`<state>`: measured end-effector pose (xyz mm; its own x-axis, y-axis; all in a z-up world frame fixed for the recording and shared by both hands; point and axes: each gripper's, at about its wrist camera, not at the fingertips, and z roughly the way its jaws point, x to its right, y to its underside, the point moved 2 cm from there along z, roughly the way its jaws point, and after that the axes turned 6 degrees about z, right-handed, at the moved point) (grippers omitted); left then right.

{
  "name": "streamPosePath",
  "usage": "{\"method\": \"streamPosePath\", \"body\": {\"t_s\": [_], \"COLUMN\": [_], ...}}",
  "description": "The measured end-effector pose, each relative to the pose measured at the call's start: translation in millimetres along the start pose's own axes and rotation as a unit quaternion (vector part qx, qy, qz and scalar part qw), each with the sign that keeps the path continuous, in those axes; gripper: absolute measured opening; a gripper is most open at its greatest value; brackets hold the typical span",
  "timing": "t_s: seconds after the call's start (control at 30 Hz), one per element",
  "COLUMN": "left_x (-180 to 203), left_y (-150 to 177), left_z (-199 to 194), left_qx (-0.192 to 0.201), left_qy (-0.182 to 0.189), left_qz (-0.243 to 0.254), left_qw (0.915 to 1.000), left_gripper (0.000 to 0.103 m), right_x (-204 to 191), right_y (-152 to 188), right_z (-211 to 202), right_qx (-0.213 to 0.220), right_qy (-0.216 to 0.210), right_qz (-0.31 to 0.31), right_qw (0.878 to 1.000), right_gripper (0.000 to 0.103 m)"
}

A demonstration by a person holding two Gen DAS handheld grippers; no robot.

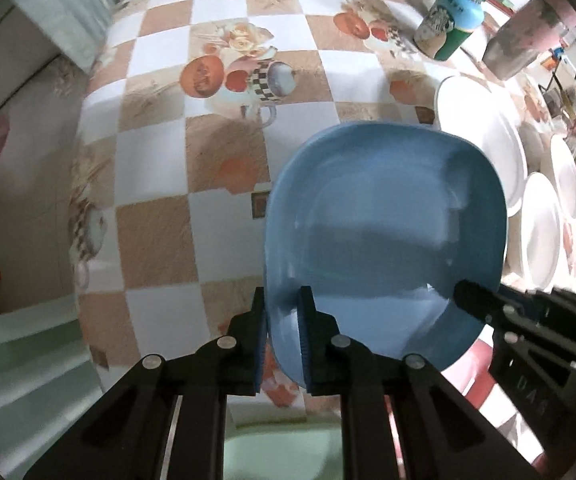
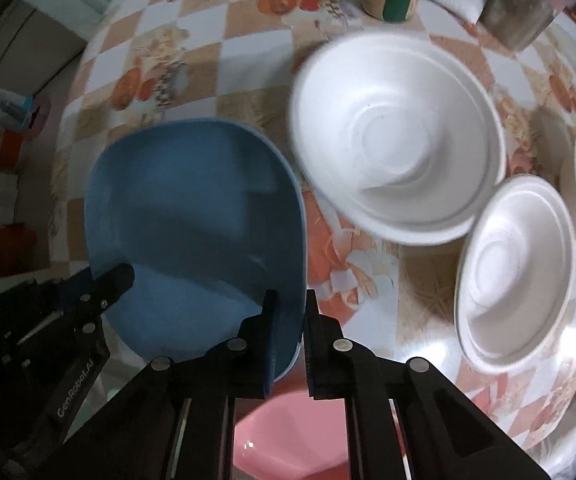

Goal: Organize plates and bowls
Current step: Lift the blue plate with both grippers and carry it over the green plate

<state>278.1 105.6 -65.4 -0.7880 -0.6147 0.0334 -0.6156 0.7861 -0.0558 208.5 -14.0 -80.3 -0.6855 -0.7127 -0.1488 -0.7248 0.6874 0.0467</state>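
Left gripper [image 1: 282, 312] and right gripper [image 2: 289, 316] were each clamped on opposite rims of the blue plate [image 1: 383, 232], held above the checkered tablecloth [image 1: 160, 160], apparently for a balanced two-handed carry.

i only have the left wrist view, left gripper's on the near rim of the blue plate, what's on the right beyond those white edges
Observer: Three white foam bowls; the biggest sits just right of the blue plate.
Operator: is the right gripper actually on the plate
Observer: Yes, the right gripper is clamped over its right rim.
Operator: anything under the table edge there
Observer: A pink tub shows below, between the right gripper's fingers.
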Motion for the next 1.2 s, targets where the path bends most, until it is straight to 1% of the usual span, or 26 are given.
{"method": "streamPosePath", "body": {"t_s": [0.1,0.2,0.33,0.47,0.6,0.77,0.87,1.03,1.2], "left_x": [0.4,-0.4,9.2,14.1,26.5,50.9,63.8,79.0,92.4], "left_y": [12.8,27.9,54.1,85.1,101.1,118.4,123.0,129.0,146.2], "left_z": [-16.6,-23.2,-34.0,-55.6,-56.9,-65.7,-67.5,-75.1,-77.3], "left_qx": [0.004,0.007,0.009,0.01,0.005,0.006,0.003,0.009,0.007], "left_qy": [0.004,0.008,-0.002,-0.005,-0.008,-0.017,-0.026,-0.038,-0.05], "left_qz": [-0.004,-0.001,-0.003,-0.025,-0.045,-0.04,-0.038,-0.05,-0.058], "left_qw": [1.0,0.9999,0.9999,0.9996,0.9989,0.999,0.9989,0.998,0.997], "left_gripper": [0.015,0.015,0.016,0.016,0.017,0.017,0.017,0.017,0.017], "right_x": [-2.9,-2.5,1.0,7.8,9.8,22.8,32.0,44.5,55.6], "right_y": [15.2,33.8,63.0,83.7,108.4,121.9,128.6,141.7,153.3], "right_z": [-13.1,-28.5,-38.9,-51.2,-56.1,-72.2,-81.3,-88.1,-92.7], "right_qx": [0.005,0.013,0.015,0.019,0.009,0.015,0.023,0.023,0.024], "right_qy": [-0.008,-0.011,-0.013,-0.013,-0.018,-0.033,-0.037,-0.038,-0.045], "right_qz": [0.0,-0.002,-0.004,-0.034,-0.067,-0.093,-0.104,-0.125,-0.14], "right_qw": [1.0,1.0,1.0,0.999,0.998,0.995,0.994,0.991,0.989], "right_gripper": [0.013,0.013,0.013,0.013,0.013,0.013,0.013,0.013,0.013]}}
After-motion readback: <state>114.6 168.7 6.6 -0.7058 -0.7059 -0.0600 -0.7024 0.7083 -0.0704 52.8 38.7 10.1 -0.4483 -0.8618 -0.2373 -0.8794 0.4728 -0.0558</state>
